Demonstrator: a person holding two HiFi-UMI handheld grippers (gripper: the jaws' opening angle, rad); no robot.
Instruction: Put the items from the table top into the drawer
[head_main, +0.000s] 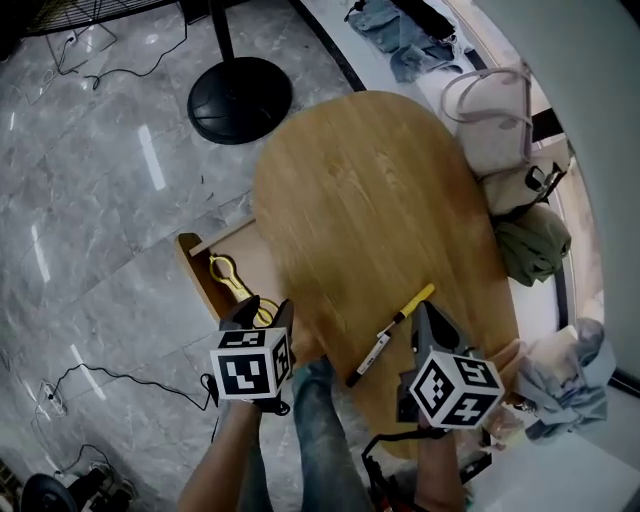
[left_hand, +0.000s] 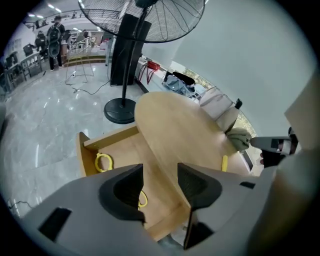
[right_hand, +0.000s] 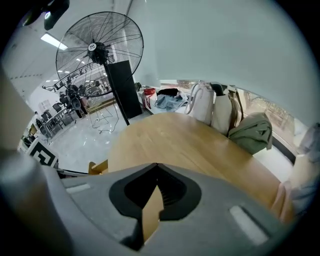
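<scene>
Open studio-like hall, polished marble floor (head_main: 90, 200), big pedestal fan (right_hand: 98, 48), trailing cables (head_main: 120, 373)

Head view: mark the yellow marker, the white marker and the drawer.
yellow marker (head_main: 418, 299), head view, middle of the barrel.
white marker (head_main: 372, 354), head view, white barrel.
drawer (head_main: 195, 272), head view, left side wall.

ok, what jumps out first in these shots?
The big oval wooden table fills the head view, with a yellow pen and a black-and-white pen lying near its close edge. At its left an open drawer holds a yellow looped tool, with the open left gripper above it.
</scene>
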